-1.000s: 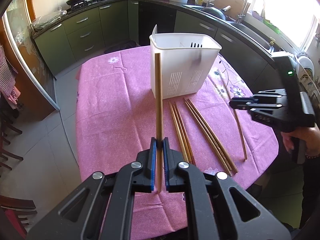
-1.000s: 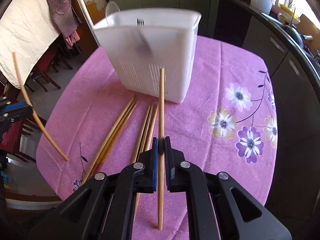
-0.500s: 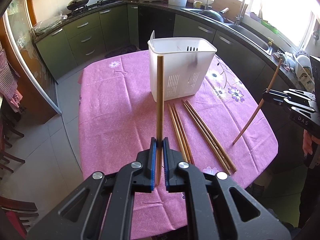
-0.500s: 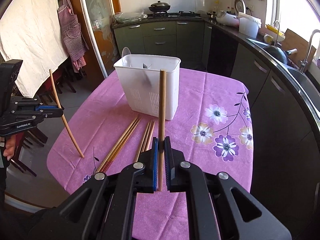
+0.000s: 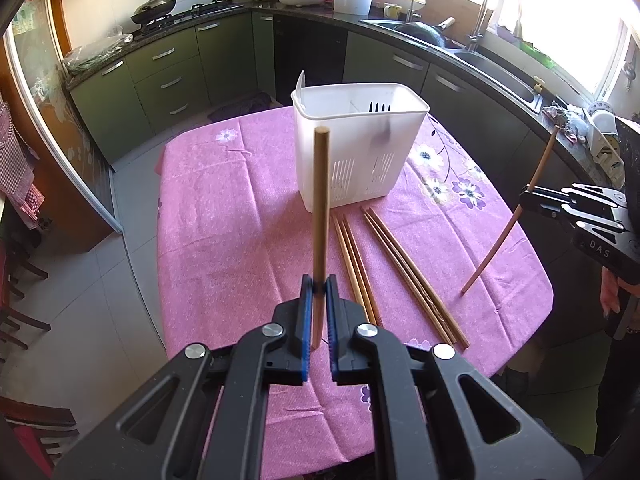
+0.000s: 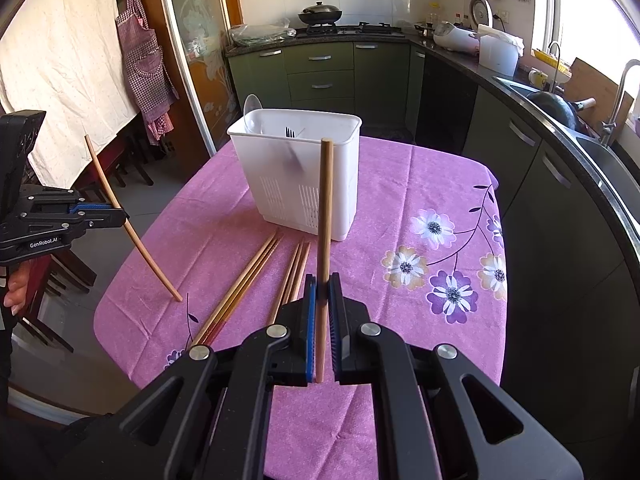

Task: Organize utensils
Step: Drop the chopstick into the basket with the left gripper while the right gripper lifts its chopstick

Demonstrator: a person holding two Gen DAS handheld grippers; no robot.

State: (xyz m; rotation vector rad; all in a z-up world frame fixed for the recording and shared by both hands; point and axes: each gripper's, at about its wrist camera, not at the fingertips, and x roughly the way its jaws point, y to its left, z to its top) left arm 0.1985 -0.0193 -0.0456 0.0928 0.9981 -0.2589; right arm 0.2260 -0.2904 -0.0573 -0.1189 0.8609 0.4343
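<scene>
We have the surface under its pink flowered cloth, and toward its far side stands the white utensil caddy, with what look like fork tines showing above its rim. On the cloth just near of the caddy lie 2 bundles of loose chopsticks, side by side.

We are in the carry step. The left gripper has its fingers pressed on 1 chopstick, held almost upright in the air. The right gripper pinches a second chopstick the same way.

As we judge it, the next move calls for bringing each stick over the caddy's open top, tipping it so that an end points down into a compartment, then spreading the fingers, without knocking the light caddy over.
</scene>
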